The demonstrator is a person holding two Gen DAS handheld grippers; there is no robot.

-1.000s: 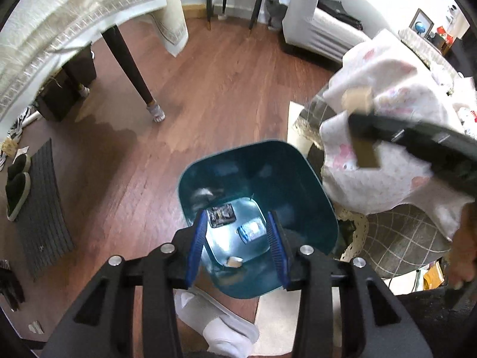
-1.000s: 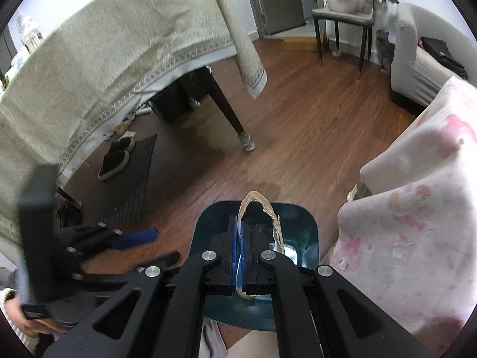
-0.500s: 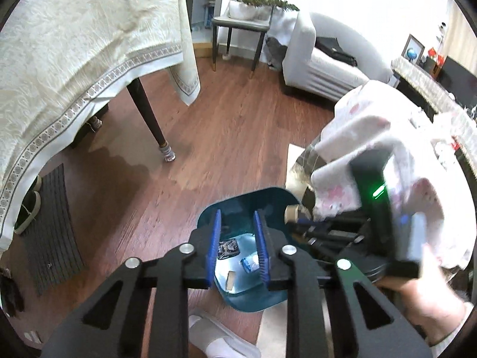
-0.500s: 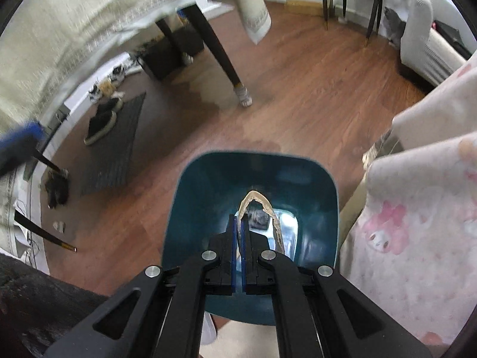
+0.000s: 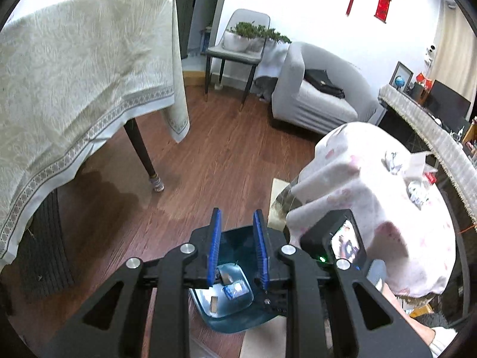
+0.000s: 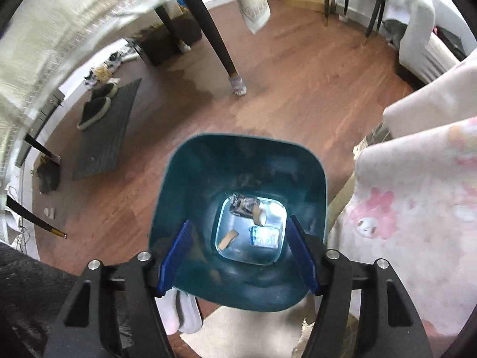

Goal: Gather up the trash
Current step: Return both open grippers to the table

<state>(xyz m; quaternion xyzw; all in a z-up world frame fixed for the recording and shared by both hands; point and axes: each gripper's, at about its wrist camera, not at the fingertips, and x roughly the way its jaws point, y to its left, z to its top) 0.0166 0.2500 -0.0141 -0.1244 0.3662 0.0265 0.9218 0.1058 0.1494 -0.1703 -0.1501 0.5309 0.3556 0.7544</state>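
The trash already collected lies at the bottom of the teal bin [image 6: 238, 179] on the wooden floor [image 6: 298, 89]: a crumpled dark wrapper [image 6: 243, 205], a small blue-and-white packet [image 6: 263, 236], a tan scrap [image 6: 228, 238] and a pale rolled bit [image 6: 261, 216]. All look light, thin and crushable, likely to slip off flat pads, so a pinch on a raised fold or edge would serve best. More crumpled wrappers [image 5: 416, 192] sit on the pink-patterned cloth [image 5: 372, 185] over the counter beside the bin. The right gripper [image 6: 238, 264] hangs over the bin, its jaws opening with nothing between them. The left gripper [image 5: 237, 249] stands narrowly parted and empty. The bin's near rim is hidden behind the gripper bodies, the wrappers' print is unreadable, and fisheye blur smears the tablecloth [image 6: 74, 15].
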